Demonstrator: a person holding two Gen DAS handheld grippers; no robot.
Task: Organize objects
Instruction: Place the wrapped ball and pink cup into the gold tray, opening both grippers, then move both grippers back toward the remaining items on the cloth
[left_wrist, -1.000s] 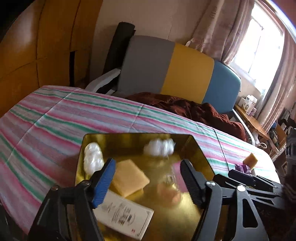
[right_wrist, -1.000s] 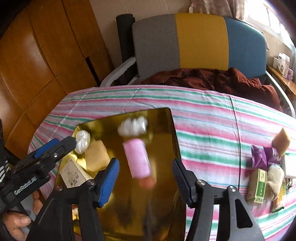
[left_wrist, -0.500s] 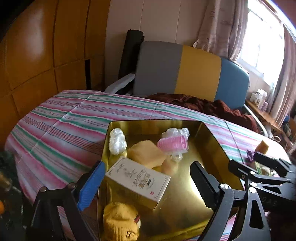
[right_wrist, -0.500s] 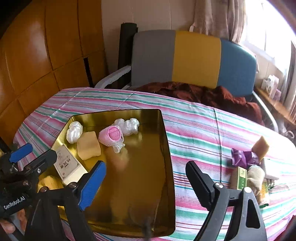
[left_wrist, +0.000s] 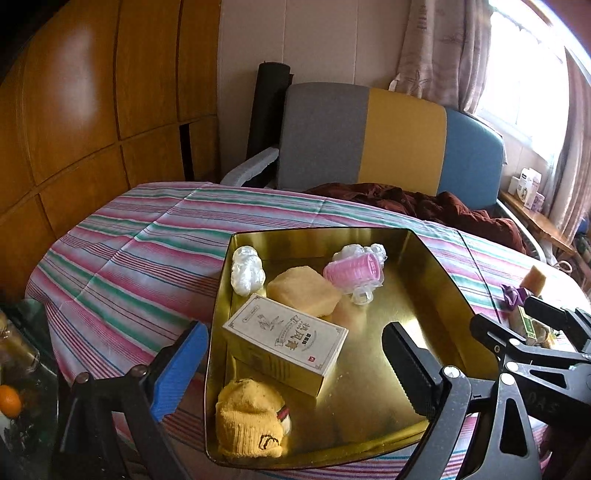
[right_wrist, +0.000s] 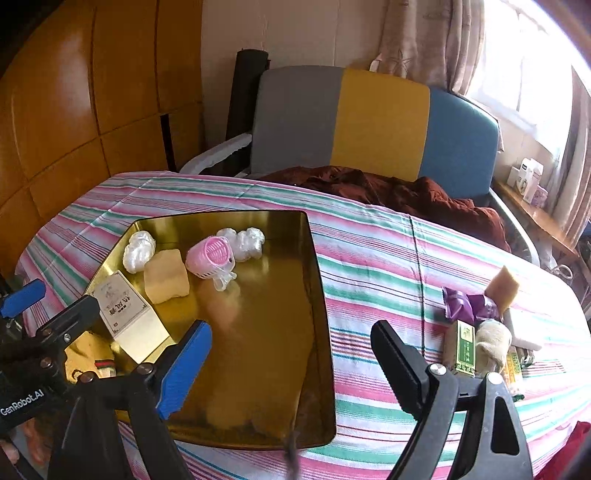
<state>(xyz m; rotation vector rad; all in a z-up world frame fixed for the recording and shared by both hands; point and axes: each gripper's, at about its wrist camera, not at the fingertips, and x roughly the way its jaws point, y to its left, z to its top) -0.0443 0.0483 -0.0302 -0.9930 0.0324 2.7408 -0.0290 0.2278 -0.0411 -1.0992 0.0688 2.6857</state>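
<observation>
1. Plainly, the left gripper (left_wrist: 295, 365) has its jaws opening, nothing pressed between the pads, hovering at the gold tray's (left_wrist: 436, 280) six o'clock edge.
2. The right gripper (right_wrist: 291, 363) is spread wide and empty over the tray's five o'clock corner.
3. Inside the tray, the pink hair roller (left_wrist: 352, 269) lies at twelve o'clock, the yellow sponge (left_wrist: 303, 291) centre, the tea box (left_wrist: 286, 338) just below it, and the yellow sock (left_wrist: 249, 422) at seven o'clock.
4. On the striped tablecloth (right_wrist: 369, 258), a purple wrapper (right_wrist: 463, 304) and green box (right_wrist: 465, 349) sit at three o'clock, well apart from the tray.

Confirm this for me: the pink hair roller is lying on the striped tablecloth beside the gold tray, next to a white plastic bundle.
Not quite. The pink hair roller lies inside the gold tray, not on the striped tablecloth. It is next to a white plastic bundle, as the right wrist view shows.
</observation>
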